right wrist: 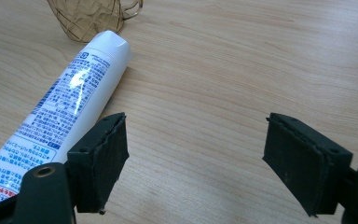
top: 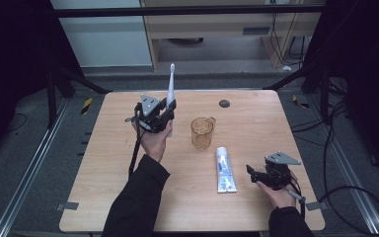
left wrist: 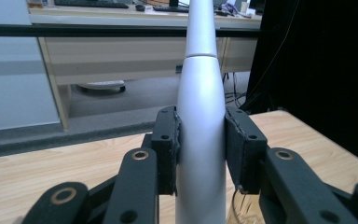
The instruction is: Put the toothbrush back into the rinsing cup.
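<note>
wooden table; upright white toothbrush in left hand-held gripper; right hand-held gripper agape

A: Where do we see free room on the worktop?

B: Far right and near left, bare wood. Mid-worktop: amber cup, then toothpaste tube lying just beside it.

A: Anything by the right hand-held gripper?

B: We see its jaws spread wide, bare wood between; tube lies close at one side.

A: Left side?

B: Upright toothbrush stands near the cup.
</note>
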